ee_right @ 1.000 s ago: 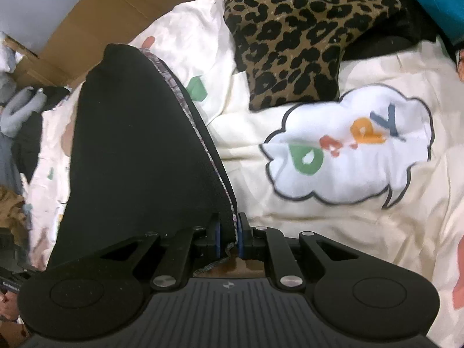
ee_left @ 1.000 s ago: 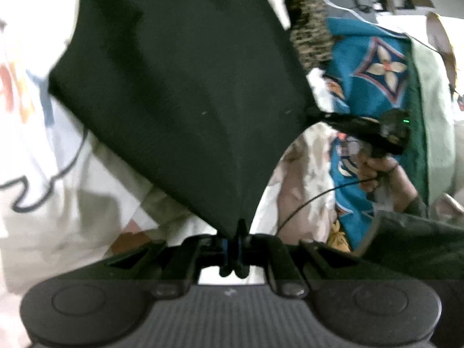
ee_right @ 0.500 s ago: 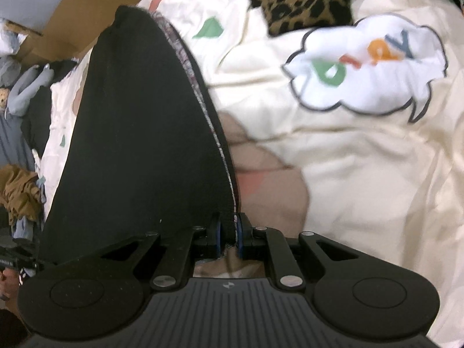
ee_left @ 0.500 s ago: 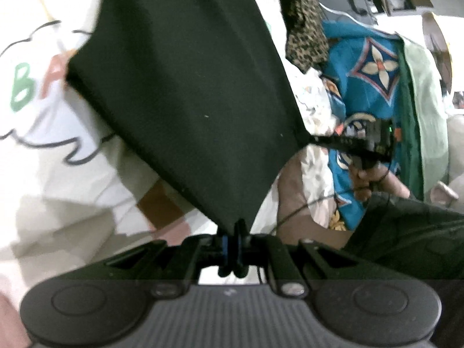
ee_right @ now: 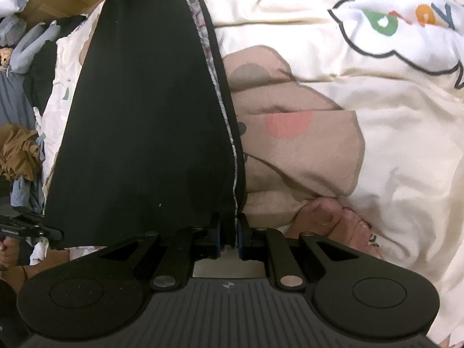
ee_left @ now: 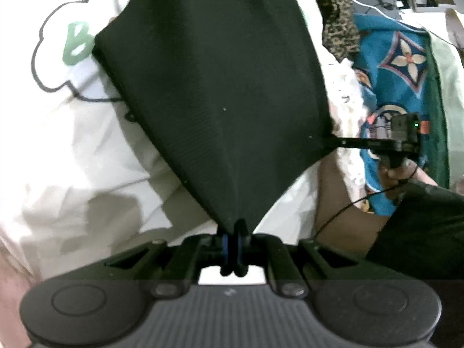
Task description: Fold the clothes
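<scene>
Black garment (ee_left: 214, 92) pinched at two corners, left tongs (ee_left: 234, 239) and right tongs (ee_right: 228, 232) both clamped tight.

The stretched black garment (ee_left: 214, 92) spans the space between the 2 grippers, blocking any pass straight across. To its left, the cream printed bedspread (ee_left: 66, 150) lies open and flat. To its right, a leopard-print cushion (ee_left: 339, 14) and blue patterned cloth (ee_left: 400, 66) crowd the edge.
</scene>
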